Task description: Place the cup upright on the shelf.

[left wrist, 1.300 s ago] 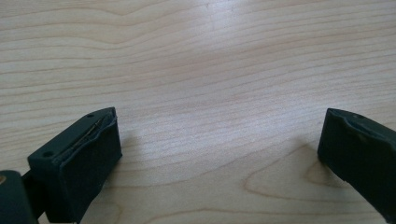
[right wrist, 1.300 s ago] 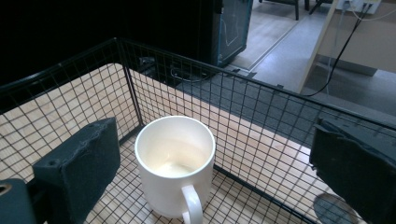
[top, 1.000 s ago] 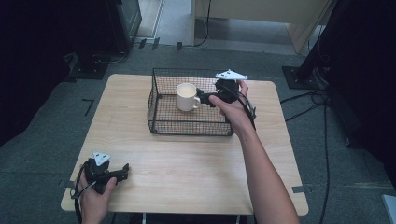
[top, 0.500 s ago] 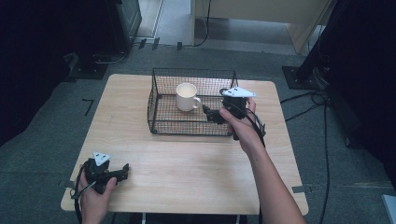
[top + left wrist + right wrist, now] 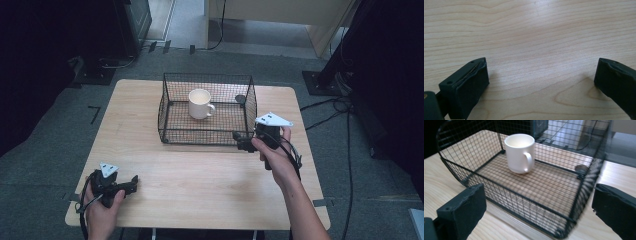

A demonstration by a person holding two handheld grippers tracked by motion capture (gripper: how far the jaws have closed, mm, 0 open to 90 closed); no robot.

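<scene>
A white ceramic mug (image 5: 200,103) stands inside a black wire-mesh basket (image 5: 172,131) at the back middle of the light wooden tabletop (image 5: 200,175), towards the basket's rear left.

Surface: a pale wooden table (image 5: 536,37) with wavy grain ran across the frame.
Left gripper (image 5: 540,82): its black jaws stood wide apart, nothing between them.
Height: apparently just above the wood, contact unclear.

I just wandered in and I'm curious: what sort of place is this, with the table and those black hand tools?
Probably a lab or recording studio, not a home: a lone light wooden table on grey carpet, cables on the floor, dark equipment stands around it, and a staged black wire basket holding a white mug.
</scene>
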